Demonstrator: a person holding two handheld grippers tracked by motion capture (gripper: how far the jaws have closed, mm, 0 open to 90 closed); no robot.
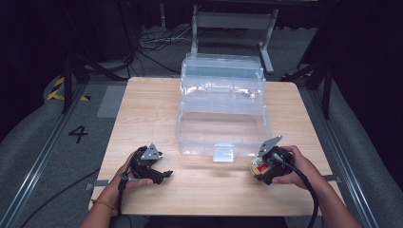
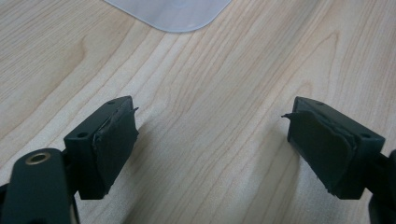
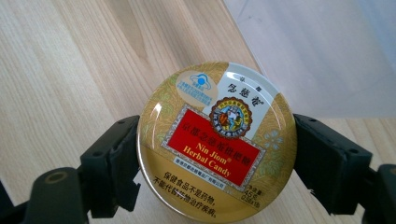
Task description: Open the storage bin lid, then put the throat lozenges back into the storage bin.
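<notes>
Gold and red lacquered metal catches the eye first: a round candy tin, lid up, is clamped across its widest part between the two black jaws of the right gripper. In the high view the tin sits at the near right of the wooden table, low over the wood and just near of the clear box's right front corner; whether it touches the tabletop I cannot tell.

The tin looks light, rigid and glossy, so its curved rim would likely slip under a loose squeeze; gripping across the full diameter, with the rubbery pads flat on the side wall, seems the safest hold. A thin lid may dent under heavy pressure.

At the near left, the left gripper rests by the table with its jaws spread wide and nothing between them, bare wood showing between the pads.

Farther off, the transparent plastic storage box stands open in the middle of the table, its tiered trays folded back toward the far edge, the lower bin apparently empty.
</notes>
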